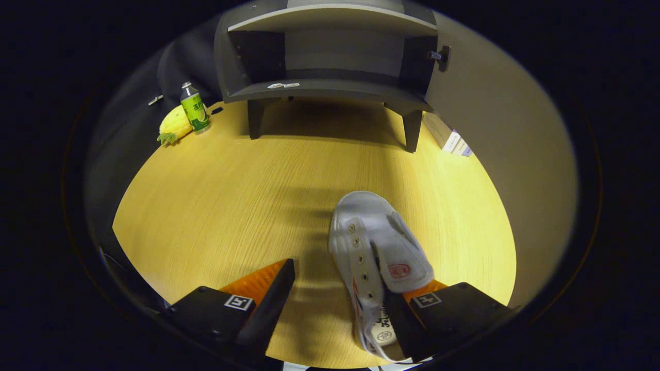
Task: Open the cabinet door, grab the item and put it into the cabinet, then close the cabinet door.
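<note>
A white canvas shoe (376, 247) lies on the wooden table (216, 206), toe pointing away toward the cabinet. Its heel end sits between my fingers, close against the right finger (412, 309), with a wide gap to the left finger (268, 288). My gripper (340, 298) is open and low over the table. Beyond the shoe stands a dark grey cabinet (330, 87) on short legs, its inside bare. Its door (495, 129) is swung open to the right, with a small knob (441, 55) near its top edge.
Left of the cabinet stand a green bottle (195, 107) and a yellow pineapple plush (174, 126). A flat box (454, 140) lies by the cabinet's right leg, under the open door. Bare tabletop stretches between the shoe and the cabinet.
</note>
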`<state>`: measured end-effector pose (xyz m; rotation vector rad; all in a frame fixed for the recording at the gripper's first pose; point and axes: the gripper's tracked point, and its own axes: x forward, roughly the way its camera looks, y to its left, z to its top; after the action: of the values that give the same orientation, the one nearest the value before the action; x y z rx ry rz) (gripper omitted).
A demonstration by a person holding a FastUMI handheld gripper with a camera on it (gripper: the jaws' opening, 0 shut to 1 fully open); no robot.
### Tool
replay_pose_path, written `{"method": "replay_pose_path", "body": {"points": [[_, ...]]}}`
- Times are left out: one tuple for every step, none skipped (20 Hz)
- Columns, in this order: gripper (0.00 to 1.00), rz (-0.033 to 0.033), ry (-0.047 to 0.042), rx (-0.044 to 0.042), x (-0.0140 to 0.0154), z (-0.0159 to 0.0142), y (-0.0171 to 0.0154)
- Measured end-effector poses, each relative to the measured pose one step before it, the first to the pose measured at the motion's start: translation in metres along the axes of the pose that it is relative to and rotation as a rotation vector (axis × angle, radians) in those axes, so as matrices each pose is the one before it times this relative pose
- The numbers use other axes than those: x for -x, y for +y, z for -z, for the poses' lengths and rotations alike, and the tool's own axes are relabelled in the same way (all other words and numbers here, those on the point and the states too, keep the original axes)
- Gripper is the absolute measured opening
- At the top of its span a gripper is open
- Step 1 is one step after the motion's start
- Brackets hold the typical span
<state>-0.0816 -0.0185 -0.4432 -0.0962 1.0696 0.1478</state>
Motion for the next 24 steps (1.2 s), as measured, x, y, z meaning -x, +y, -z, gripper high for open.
{"method": "replay_pose_path", "body": {"points": [[0.91,0.03184,0.00202,0.01112,-0.00267,0.00024,-0.00540],[0.75,0.02369,-0.00112,0.01533,-0.00107,-0.00051,-0.00472],[0.60,0.01302,0.00753,0.01420,-0.00212,0.00158,-0.00369],[0.44,0.00464,0.01134,0.00646,0.00110,0.00164,-0.00183],[0.37,-0.00342,0.00822,-0.00773,-0.00229,0.00039,0.00164],[0.28,-0.00476,0.01321,-0.00335,0.00189,0.00069,-0.00105],[0.29,-0.00148,0.00991,0.00220,-0.00028,0.00077,-0.00033],[0.28,-0.01518,0.00921,-0.01376,0.00126,0.00062,0.00483],[0.20,0.00096,0.00668,-0.00531,0.00023,0.00217,0.00275],[0.11,0.00359,-0.00926,0.02269,-0.00244,-0.00163,-0.00006],[0.11,0.00217,-0.00069,0.01277,0.00318,0.00107,0.00055],[0.05,0.00222,0.00084,0.01566,-0.00173,-0.00088,0.00119],[0.05,-0.00454,0.00995,0.00220,-0.00107,0.00049,-0.00050],[0.05,-0.00829,0.00791,-0.02214,0.00241,-0.00041,-0.00078],[0.05,-0.00942,0.00587,-0.03764,0.00180,-0.00198,0.00059],[0.05,-0.00788,0.00105,-0.02857,0.00355,-0.00244,0.00036],[0.05,0.00104,-0.00960,-0.01242,0.00619,-0.00459,0.00037],[0.05,0.00710,-0.01668,0.00092,0.00623,-0.00546,-0.00044],[0.05,0.00732,-0.01721,0.00964,0.00739,-0.00692,-0.00017],[0.05,0.00754,-0.01372,0.01243,0.00890,-0.00793,-0.00042],[0.05,0.00455,-0.01296,0.00766,0.00833,-0.00848,-0.00055],[0.05,0.00398,-0.01660,0.00469,0.00905,-0.01186,-0.00053],[0.05,0.00235,-0.01906,-0.00350,0.00993,-0.01216,-0.00070],[0.05,0.00003,-0.01902,-0.01535,0.01154,-0.01258,0.00146]]}}
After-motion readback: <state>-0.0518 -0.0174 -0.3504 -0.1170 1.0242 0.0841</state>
